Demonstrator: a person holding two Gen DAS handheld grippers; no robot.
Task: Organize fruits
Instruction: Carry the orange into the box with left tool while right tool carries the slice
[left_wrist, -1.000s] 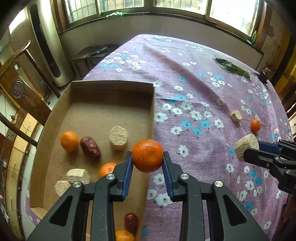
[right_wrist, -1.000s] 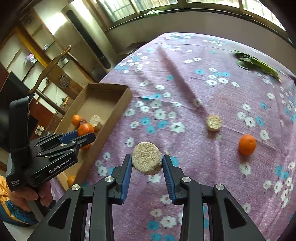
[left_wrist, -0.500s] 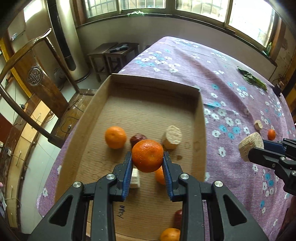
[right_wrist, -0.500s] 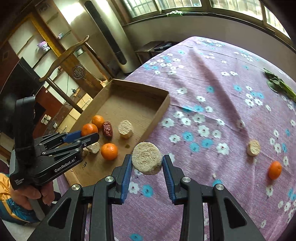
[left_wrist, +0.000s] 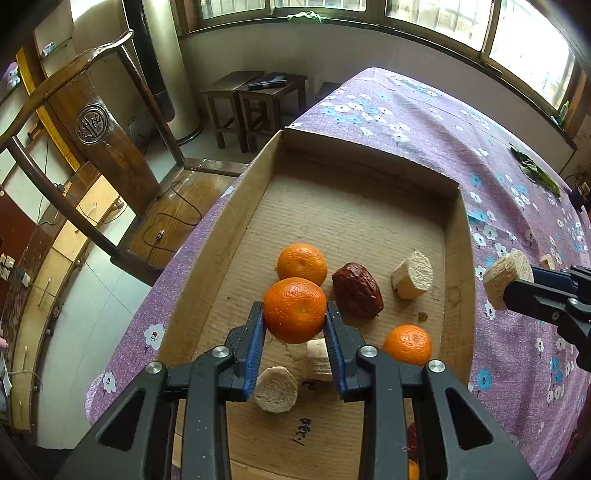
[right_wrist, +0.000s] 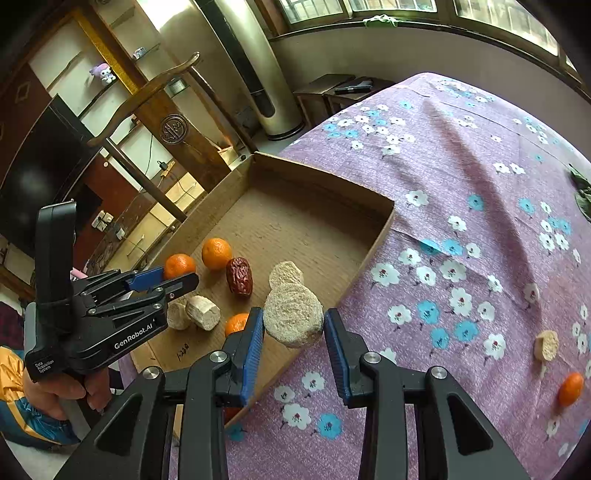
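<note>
My left gripper (left_wrist: 294, 314) is shut on a mandarin (left_wrist: 294, 310) and holds it above the cardboard box (left_wrist: 365, 173), near the box's left part. It also shows in the right wrist view (right_wrist: 173, 275). My right gripper (right_wrist: 293, 328) is shut on a beige round corn-cake piece (right_wrist: 293, 320), held over the box's right wall; it shows in the left wrist view (left_wrist: 508, 278). In the box lie two mandarins (left_wrist: 302, 263) (left_wrist: 407, 344), a red date (left_wrist: 357, 291) and several beige pieces (left_wrist: 412, 275).
A beige piece (right_wrist: 546, 345) and a mandarin (right_wrist: 570, 388) lie on the purple flowered tablecloth (right_wrist: 461, 155) to the right. Green leaves (left_wrist: 535, 173) lie at the far right. A wooden chair (left_wrist: 96, 122) stands left of the table edge.
Both grippers have moved left, keeping their loads. The left one went from the box's right wall to over its left part. The right one came from the open cloth to the box's right wall.
</note>
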